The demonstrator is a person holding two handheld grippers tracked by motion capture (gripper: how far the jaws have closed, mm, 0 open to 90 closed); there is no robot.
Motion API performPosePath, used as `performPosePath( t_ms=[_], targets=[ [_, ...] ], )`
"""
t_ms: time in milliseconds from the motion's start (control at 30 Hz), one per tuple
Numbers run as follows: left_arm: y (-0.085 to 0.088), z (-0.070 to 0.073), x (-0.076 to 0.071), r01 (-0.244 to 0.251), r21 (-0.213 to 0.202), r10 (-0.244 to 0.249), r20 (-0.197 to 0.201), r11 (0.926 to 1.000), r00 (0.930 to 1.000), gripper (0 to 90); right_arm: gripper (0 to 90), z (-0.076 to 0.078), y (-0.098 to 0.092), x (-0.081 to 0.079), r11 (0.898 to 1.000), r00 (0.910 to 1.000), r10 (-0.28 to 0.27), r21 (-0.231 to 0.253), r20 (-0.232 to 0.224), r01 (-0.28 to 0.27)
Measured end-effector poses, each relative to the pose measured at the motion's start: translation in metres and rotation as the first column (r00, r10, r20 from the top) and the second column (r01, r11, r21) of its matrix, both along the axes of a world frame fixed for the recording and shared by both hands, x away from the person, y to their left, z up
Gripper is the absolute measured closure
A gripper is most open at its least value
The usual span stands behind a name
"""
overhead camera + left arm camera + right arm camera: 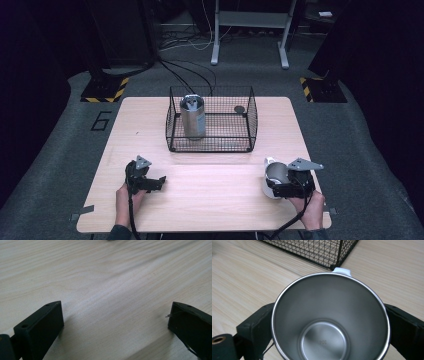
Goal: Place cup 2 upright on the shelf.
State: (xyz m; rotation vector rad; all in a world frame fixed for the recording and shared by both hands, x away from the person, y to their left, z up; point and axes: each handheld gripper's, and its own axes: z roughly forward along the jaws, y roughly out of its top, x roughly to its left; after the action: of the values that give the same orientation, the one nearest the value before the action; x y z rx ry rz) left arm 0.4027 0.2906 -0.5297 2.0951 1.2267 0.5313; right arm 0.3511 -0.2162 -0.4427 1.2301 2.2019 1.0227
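Observation:
A white mug (272, 174) with a bare steel inside (329, 322) lies tilted at the table's front right. My right gripper (278, 185) is shut on it, with one black jaw on each side of its body (329, 315). The mug's white handle (341, 271) points away from me toward the wire basket. My left gripper (161, 181) rests at the front left, open. Its jaws stand wide apart over bare wood (115, 312) with nothing between them.
A black wire basket (210, 143) stands at the middle back of the wooden table (210, 200); its corner (337, 255) is just beyond the mug. Inside it, a tall steel tumbler (192, 117) stands at the left and a small dark disc (239, 109) lies at the back right.

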Motion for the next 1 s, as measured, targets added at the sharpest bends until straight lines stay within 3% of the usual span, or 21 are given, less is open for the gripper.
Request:
performPosePath(
  t_ms=[267, 833, 1000],
  targets=[
    [0.0, 0.0, 0.0, -0.001, -0.002, 0.001, -0.001, 1.0, 1.0, 0.1, 5.6, 0.017, 0.001, 0.001, 0.999, 0.9996, 0.02, 0.034, 0.017, -0.021],
    [0.0, 0.0, 0.0, -0.001, -0.002, 0.001, -0.004, 1.0, 1.0, 0.1, 5.6, 0.038, 0.019, 0.008, 0.996, 0.9954, 0.09, 0.016, 0.032, -0.091],
    [-0.001, -0.001, 0.0, -0.005, -0.006, 0.005, 0.01, 1.0, 0.9999, 0.1, 5.6, 0.043, 0.028, 0.013, 0.992, 0.9912, 0.126, 0.011, 0.041, -0.126]
  ],
)
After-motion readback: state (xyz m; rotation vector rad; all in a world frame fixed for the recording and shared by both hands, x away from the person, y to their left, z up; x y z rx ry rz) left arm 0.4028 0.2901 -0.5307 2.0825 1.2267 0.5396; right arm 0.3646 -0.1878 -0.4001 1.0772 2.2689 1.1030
